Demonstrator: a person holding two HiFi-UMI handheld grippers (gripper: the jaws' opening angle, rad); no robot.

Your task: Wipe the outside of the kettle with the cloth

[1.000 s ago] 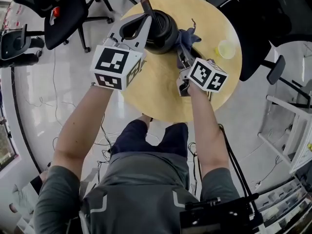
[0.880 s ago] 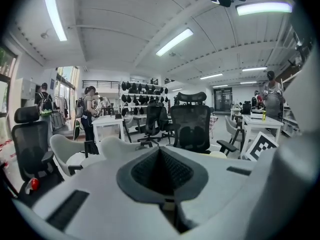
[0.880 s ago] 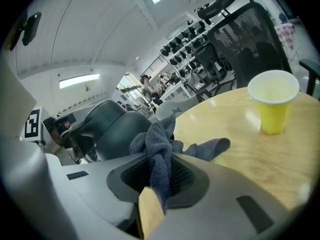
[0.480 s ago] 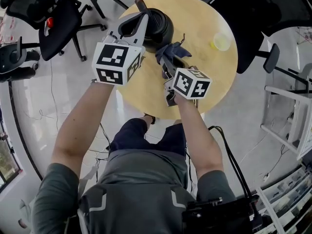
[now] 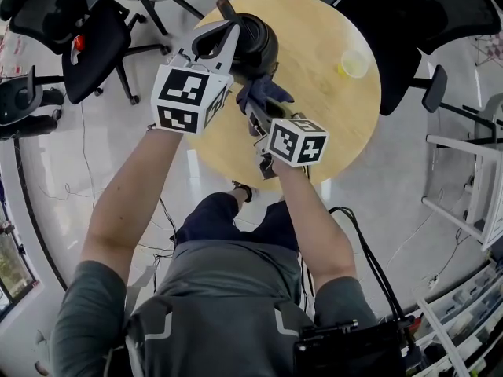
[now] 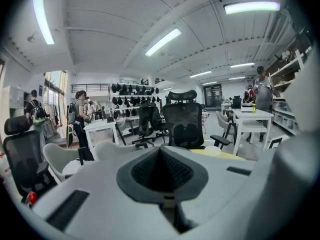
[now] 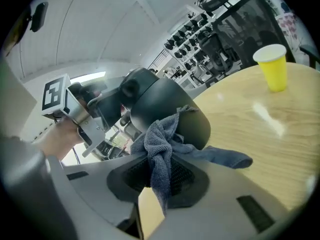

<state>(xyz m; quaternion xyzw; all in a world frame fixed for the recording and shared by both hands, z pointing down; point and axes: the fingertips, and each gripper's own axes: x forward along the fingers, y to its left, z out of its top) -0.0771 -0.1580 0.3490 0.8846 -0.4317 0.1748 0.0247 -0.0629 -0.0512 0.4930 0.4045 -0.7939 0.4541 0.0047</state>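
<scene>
The black kettle point(image 5: 255, 45) point(image 7: 165, 109) stands at the far left of the round wooden table point(image 5: 330, 124). My left gripper point(image 5: 230, 31) point(image 6: 162, 171) is shut, with no object between its pads; its fingers lie along the kettle's handle, on the kettle's left side. My right gripper point(image 5: 258, 108) point(image 7: 160, 184) is shut on the blue-grey cloth point(image 5: 263, 93) point(image 7: 160, 144). The bunched cloth is pressed on the kettle's near side, and one tail trails onto the tabletop. The kettle's base is hidden behind the cloth.
A yellow paper cup point(image 5: 354, 63) point(image 7: 272, 66) stands on the table's right part. Black office chairs point(image 5: 86, 30) point(image 5: 409, 22) stand on the floor left and right of the table. A white frame point(image 5: 471, 187) stands at the right edge.
My right gripper has carried the cloth leftward, from the kettle's right side round to its near side. The left gripper has stayed at the handle.
</scene>
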